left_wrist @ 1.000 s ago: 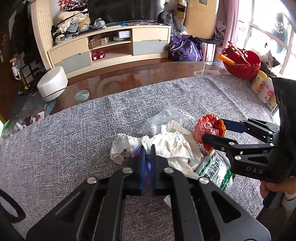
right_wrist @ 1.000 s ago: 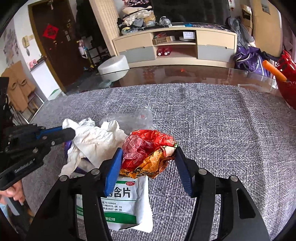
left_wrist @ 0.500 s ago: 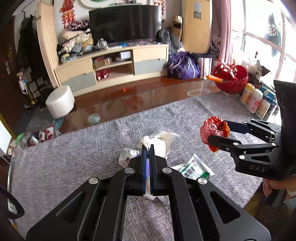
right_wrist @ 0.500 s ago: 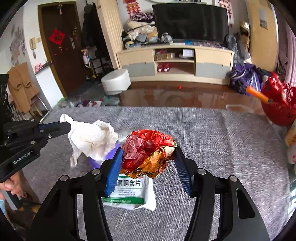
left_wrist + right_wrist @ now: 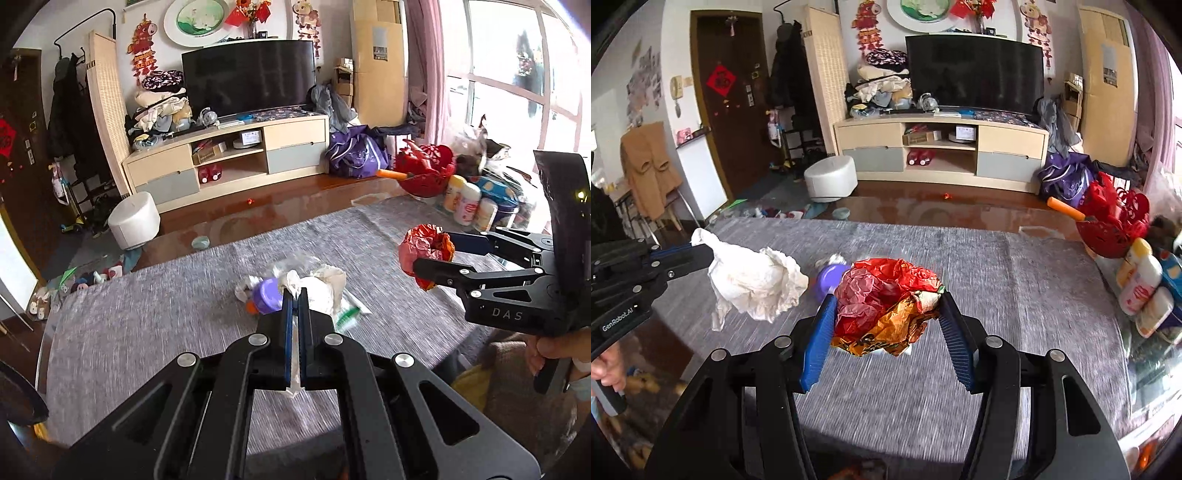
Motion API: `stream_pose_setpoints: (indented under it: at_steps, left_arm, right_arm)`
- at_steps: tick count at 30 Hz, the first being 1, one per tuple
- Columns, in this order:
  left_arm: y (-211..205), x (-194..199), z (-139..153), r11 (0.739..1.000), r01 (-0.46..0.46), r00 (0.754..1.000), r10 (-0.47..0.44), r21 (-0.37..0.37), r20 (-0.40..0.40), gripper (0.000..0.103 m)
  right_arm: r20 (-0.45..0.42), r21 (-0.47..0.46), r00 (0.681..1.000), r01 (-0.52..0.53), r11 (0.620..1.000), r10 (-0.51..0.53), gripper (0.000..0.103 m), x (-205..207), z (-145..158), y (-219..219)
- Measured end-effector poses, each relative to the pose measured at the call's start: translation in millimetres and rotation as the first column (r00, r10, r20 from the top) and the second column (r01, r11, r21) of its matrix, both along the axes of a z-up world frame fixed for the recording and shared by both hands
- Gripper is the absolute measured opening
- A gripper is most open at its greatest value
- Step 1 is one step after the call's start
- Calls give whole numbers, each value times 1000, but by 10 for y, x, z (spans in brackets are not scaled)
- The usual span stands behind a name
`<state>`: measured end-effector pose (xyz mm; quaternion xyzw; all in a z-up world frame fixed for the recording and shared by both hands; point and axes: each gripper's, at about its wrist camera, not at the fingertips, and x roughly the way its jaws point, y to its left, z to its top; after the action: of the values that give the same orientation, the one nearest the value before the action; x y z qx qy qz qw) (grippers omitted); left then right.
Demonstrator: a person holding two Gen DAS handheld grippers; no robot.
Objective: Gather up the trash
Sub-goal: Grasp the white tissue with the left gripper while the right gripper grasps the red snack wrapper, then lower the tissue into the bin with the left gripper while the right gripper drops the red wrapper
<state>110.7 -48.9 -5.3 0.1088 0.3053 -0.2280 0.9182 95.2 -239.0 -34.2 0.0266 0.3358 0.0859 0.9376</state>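
Observation:
My left gripper (image 5: 294, 295) is shut on a crumpled white tissue (image 5: 753, 277), which hangs from it above the grey table cloth (image 5: 147, 332); in the left wrist view the tissue (image 5: 321, 288) bunches past the fingertips. My right gripper (image 5: 886, 306) is shut on a crumpled red and orange wrapper (image 5: 886, 299) and holds it in the air; the wrapper also shows in the left wrist view (image 5: 424, 249). A purple cap (image 5: 267, 299), a clear plastic bag (image 5: 295, 262) and a white-green medicine sachet (image 5: 349, 314) lie on the cloth below.
A red basket (image 5: 1115, 229) and several bottles (image 5: 1141, 284) stand at the table's right edge. The glass table top (image 5: 277, 218) shows beyond the cloth. A TV cabinet (image 5: 229, 158) and a white stool (image 5: 135, 221) stand on the floor behind.
Both grippers have risen and pulled back from the table, carrying the tissue and the wrapper. The purple cap, sachet and plastic bag stay on the cloth, now uncovered.

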Motion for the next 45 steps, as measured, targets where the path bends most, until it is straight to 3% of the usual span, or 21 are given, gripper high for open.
stream_pose_setpoints:
  at_steps: [8, 18, 24, 33, 37, 45]
  left_arm:
    - [58, -622, -230, 1000, 16, 999, -16, -10, -39, 1]
    - [144, -1061, -986, 1000, 11, 982, -16, -29, -188, 1]
    - [164, -1253, -1600, 999, 2, 947, -16, -46, -319, 1]
    - [164, -1377, -2377, 1000, -1, 865, -7, -15, -502, 1]
    - [153, -1397, -2566, 1000, 5, 831, -15, -20, -556, 1]
    - [117, -1380, -2645, 1000, 16, 814, -22, -16, -581, 2]
  right_arm:
    - [-57, -8, 998, -31, 999, 30, 57, -599, -236, 70]
    - [-192, 71, 981, 8, 997, 5, 57, -1018, -901, 62]
    - [-298, 52, 954, 3, 999, 12, 58, -1148, -1448, 229]
    - [-432, 62, 901, -21, 998, 46, 58, -1241, -2081, 346]
    - [-474, 72, 879, -22, 997, 53, 58, -1259, -2236, 345]
    - [-492, 97, 867, -26, 995, 71, 62, -1207, -2296, 383]
